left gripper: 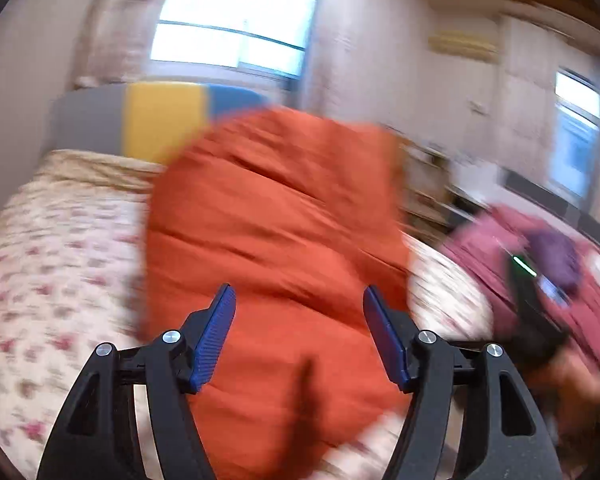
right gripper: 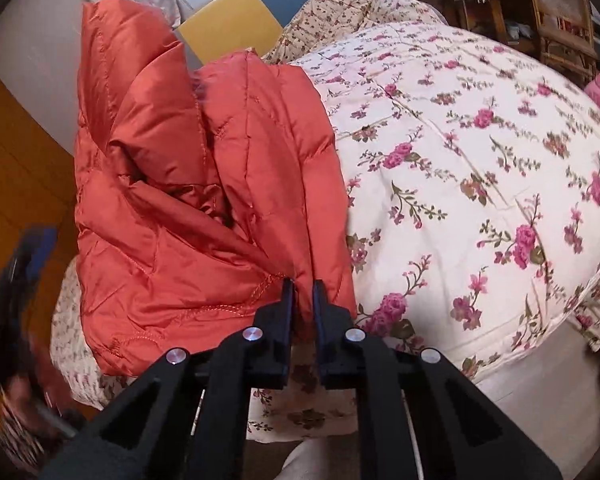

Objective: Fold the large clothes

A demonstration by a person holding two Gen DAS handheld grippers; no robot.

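Note:
An orange quilted puffer jacket (right gripper: 188, 184) lies bunched on the left side of a bed, with one part standing up toward the headboard. My right gripper (right gripper: 302, 285) is shut on the jacket's near stitched hem, and orange fabric is pinched between its fingers. In the blurred left wrist view the jacket (left gripper: 276, 220) fills the middle. My left gripper (left gripper: 299, 291) is open in front of it, its blue pads (left gripper: 216, 332) wide apart and not pressing on anything. That gripper also shows as a blue and black blur (right gripper: 28, 256) at the left edge of the right wrist view.
The bed carries a cream quilt with pink roses (right gripper: 480, 168). Its headboard (left gripper: 160, 120) has grey, yellow and blue panels under a bright window (left gripper: 236, 20). Wooden shelves (right gripper: 556, 20) stand at the far right. Wooden floor (right gripper: 16, 168) runs along the bed's left. Pink fabric (left gripper: 496, 240) lies right.

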